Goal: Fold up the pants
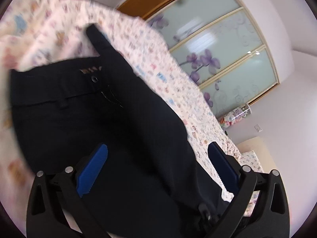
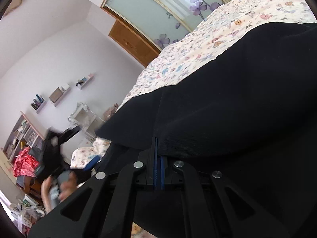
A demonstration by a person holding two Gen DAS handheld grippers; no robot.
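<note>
Dark navy pants (image 1: pixel 99 119) lie on a flower-print bedsheet (image 1: pixel 59 29), waistband with button at upper left in the left wrist view. My left gripper (image 1: pixel 158 154) is open, its blue pads (image 1: pixel 93 168) spread over the pants fabric, holding nothing. In the right wrist view the pants (image 2: pixel 237 109) fill the right side. My right gripper (image 2: pixel 157 144) is shut on a fold of the pants, blue pads (image 2: pixel 155 168) pressed together. The left gripper (image 2: pixel 55 154) and the hand holding it show blurred at lower left of that view.
The bedsheet (image 2: pixel 198 49) covers the bed. A wardrobe with frosted flower-pattern doors (image 1: pixel 218 49) stands beyond the bed. Wall shelves (image 2: pixel 59 95), a bookcase (image 2: pixel 17 138) and a red cloth (image 2: pixel 23 164) are across the room. Stuffed toys (image 1: pixel 233 117) sit by the wardrobe.
</note>
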